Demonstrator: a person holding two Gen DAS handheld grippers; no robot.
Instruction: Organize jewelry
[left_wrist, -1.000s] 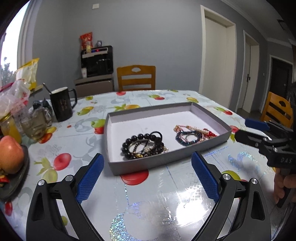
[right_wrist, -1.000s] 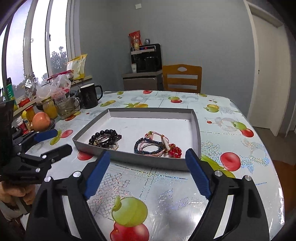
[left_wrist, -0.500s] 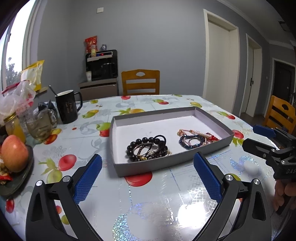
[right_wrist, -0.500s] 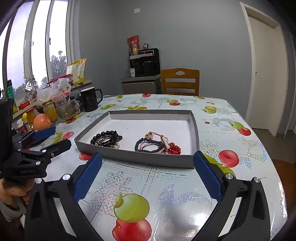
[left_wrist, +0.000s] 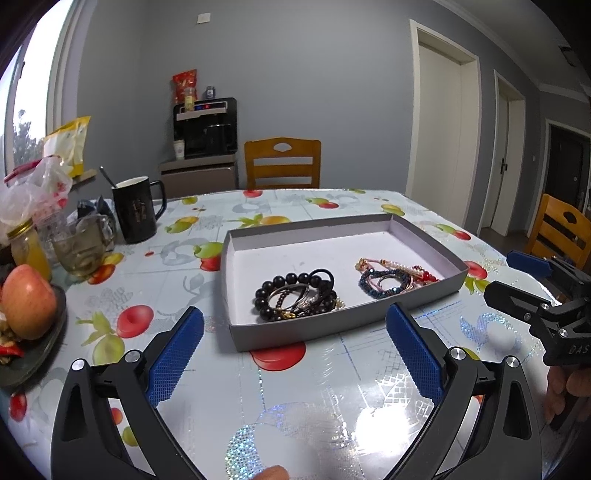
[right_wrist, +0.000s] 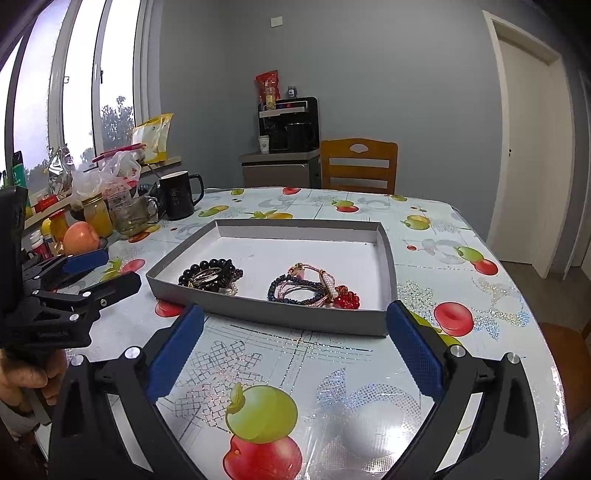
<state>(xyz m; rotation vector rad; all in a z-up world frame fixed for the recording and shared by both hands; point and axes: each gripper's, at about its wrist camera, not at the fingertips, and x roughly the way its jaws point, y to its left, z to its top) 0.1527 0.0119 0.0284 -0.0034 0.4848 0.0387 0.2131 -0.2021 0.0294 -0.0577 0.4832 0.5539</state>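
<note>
A shallow grey tray (left_wrist: 332, 320) (right_wrist: 266, 311) sits mid-table. In it lie a pile of black bead bracelets (left_wrist: 295, 295) (right_wrist: 210, 275) and a tangle of blue, pink, pearl and red bracelets (left_wrist: 391, 275) (right_wrist: 314, 290). My left gripper (left_wrist: 293, 328) is open and empty, held above the table just short of the tray's near wall. My right gripper (right_wrist: 293, 328) is open and empty, near the tray's other side. Each gripper shows in the other's view: the right one (left_wrist: 532, 280), the left one (right_wrist: 92, 269).
At the table's left side stand a black mug (left_wrist: 136, 208), a glass cup (left_wrist: 83, 245), a jar (left_wrist: 27, 243) and a plate with an apple (left_wrist: 26, 301). Wooden chairs (left_wrist: 282, 164) (left_wrist: 561, 229) stand around the fruit-print table.
Both grippers have drawn back and risen slightly from the tray, staying open. The jewellery in the tray has not moved.
</note>
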